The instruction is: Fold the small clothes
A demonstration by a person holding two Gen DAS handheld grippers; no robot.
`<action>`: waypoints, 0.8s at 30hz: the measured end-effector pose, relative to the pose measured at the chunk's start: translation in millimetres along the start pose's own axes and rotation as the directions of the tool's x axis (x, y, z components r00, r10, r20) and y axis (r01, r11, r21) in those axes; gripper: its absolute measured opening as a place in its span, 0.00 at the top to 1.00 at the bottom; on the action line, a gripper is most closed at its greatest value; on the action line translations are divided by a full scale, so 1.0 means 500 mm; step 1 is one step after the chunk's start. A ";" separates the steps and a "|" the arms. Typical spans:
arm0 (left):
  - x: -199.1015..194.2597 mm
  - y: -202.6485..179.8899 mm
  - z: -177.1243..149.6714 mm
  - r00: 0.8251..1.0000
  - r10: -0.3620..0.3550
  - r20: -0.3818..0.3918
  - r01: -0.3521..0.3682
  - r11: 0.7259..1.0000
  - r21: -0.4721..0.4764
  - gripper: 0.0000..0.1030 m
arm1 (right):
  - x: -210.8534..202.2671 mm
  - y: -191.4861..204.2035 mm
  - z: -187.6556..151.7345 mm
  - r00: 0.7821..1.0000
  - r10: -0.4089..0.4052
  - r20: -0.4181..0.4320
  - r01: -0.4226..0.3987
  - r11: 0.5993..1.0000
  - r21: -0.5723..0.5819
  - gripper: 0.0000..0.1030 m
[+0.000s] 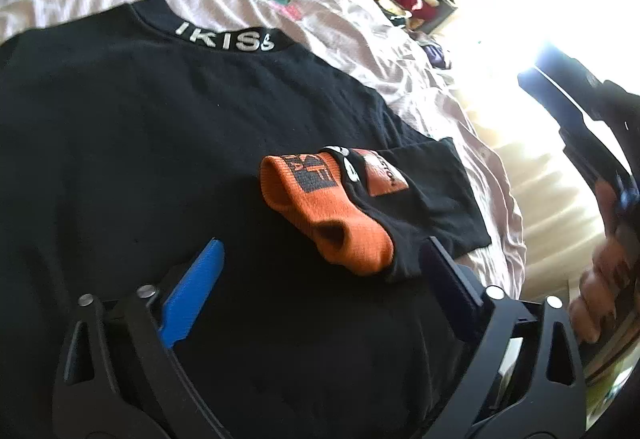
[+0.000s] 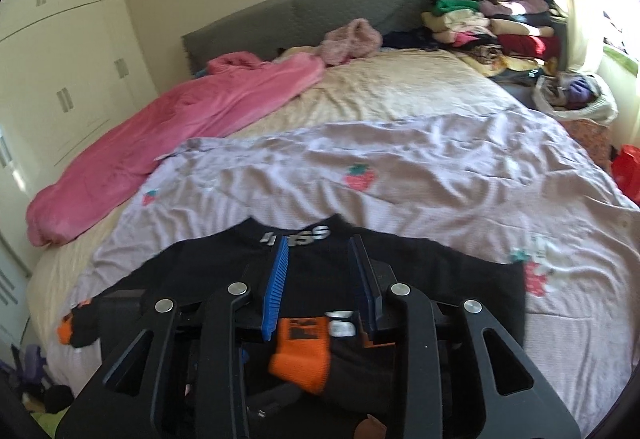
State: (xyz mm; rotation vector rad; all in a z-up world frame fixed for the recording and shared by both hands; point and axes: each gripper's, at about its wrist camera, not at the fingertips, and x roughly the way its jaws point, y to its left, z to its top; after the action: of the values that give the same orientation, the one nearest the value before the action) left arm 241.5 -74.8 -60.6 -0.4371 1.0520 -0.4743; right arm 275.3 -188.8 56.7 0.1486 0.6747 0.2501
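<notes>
A black top (image 1: pixel 140 143) with white collar lettering lies flat on the bed; it also shows in the right wrist view (image 2: pixel 440 279). An orange and black sock (image 1: pixel 336 207) lies folded on the top's right part. My left gripper (image 1: pixel 320 263) is open just above the top, its fingers on either side of the sock's near end. My right gripper (image 2: pixel 320 279) is open and empty, held above the sock (image 2: pixel 308 351), which shows under its fingers. A second orange and black sock (image 2: pixel 78 327) lies at the top's left edge.
The bed has a lilac strawberry-print sheet (image 2: pixel 400 175), with a pink blanket (image 2: pixel 160 135) at the far left. Piled clothes (image 2: pixel 492 27) stand at the far right beside the headboard. A white bag (image 2: pixel 576 99) and a red thing (image 2: pixel 628 171) lie off the right edge.
</notes>
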 end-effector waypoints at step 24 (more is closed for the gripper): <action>-0.074 -0.007 0.060 0.982 0.107 0.159 -0.113 0.993 0.030 0.94 | -0.060 -0.174 -0.002 0.993 -0.112 0.028 0.105 0.980 0.170 0.52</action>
State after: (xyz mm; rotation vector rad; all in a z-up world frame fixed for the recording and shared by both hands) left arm 252.7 -53.4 -19.2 -0.3731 0.9082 -0.3555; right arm 267.8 -280.7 55.2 0.2769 0.6646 0.0848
